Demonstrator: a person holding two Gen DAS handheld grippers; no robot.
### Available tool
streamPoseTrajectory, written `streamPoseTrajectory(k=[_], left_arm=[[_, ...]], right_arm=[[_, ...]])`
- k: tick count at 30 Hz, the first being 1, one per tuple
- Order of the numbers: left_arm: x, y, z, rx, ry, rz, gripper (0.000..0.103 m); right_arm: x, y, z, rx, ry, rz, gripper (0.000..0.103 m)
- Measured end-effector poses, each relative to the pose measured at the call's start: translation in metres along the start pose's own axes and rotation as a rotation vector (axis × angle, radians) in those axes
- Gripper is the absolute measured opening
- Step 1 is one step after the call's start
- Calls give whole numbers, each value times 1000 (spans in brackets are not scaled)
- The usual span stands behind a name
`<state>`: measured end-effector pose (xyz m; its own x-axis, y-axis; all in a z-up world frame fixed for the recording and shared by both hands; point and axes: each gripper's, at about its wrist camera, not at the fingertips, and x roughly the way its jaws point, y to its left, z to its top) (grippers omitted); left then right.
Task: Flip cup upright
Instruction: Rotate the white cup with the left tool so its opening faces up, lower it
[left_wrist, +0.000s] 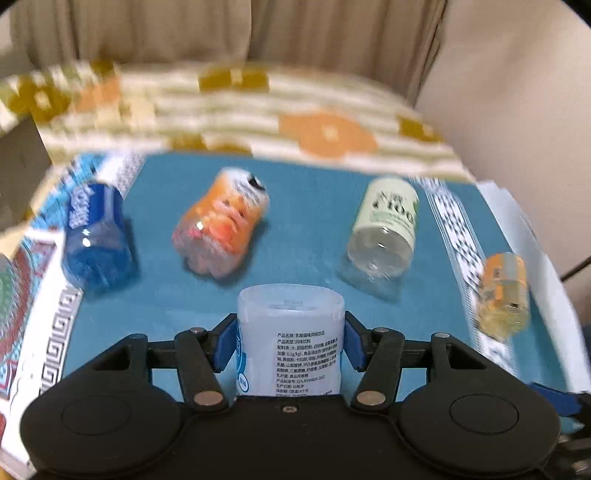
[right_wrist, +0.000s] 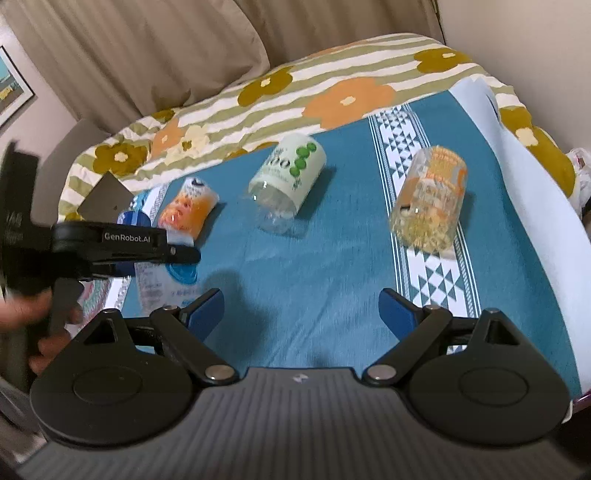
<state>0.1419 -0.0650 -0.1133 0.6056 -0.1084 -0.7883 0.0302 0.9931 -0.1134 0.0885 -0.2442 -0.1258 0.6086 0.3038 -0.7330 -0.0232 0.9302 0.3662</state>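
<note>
Left gripper (left_wrist: 290, 341) pinches translucent white plastic cup (left_wrist: 290, 321); right gripper (right_wrist: 301, 306) hangs spread, empty.
Thin, smooth walls could buckle or slip mid-turn, knocking the neighbouring orange-printed clear cup (left_wrist: 221, 225).

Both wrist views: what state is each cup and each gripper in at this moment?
White cup: clamped in left gripper.
Left gripper: shut on it.
Right gripper: open, empty.
Blue cup: on its side.
Orange cup: on its side.
Green-label cup: on its side.
Yellow cup: on its side.
</note>
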Motion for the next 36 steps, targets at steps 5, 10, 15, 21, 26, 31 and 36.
streamPoseTrajectory(k=[5,10,15,21,26,31,36], left_arm=[[4,-1,-37,36,-196,58,63],[-1,-5,-54,71,-265,51,64],[-10,-3,-65,60,-256,41,65],[-16,-2,-65,63,-175,36,65],[-10,-3,-49,86,-29,41,66],[-5,1,-42,58,30,30,67],[-4,-1,-43,64,49,37,69]], right_arm=[[9,4,-16,-41,33,-30,103],[14,6,-29,-44,44,-40,103],[16,14,-37,-57,52,-31,103],[17,24,-39,-81,55,-15,103],[17,29,-37,-82,51,-5,103],[18,29,-36,-81,52,-1,103],[19,29,-35,-75,51,0,103]])
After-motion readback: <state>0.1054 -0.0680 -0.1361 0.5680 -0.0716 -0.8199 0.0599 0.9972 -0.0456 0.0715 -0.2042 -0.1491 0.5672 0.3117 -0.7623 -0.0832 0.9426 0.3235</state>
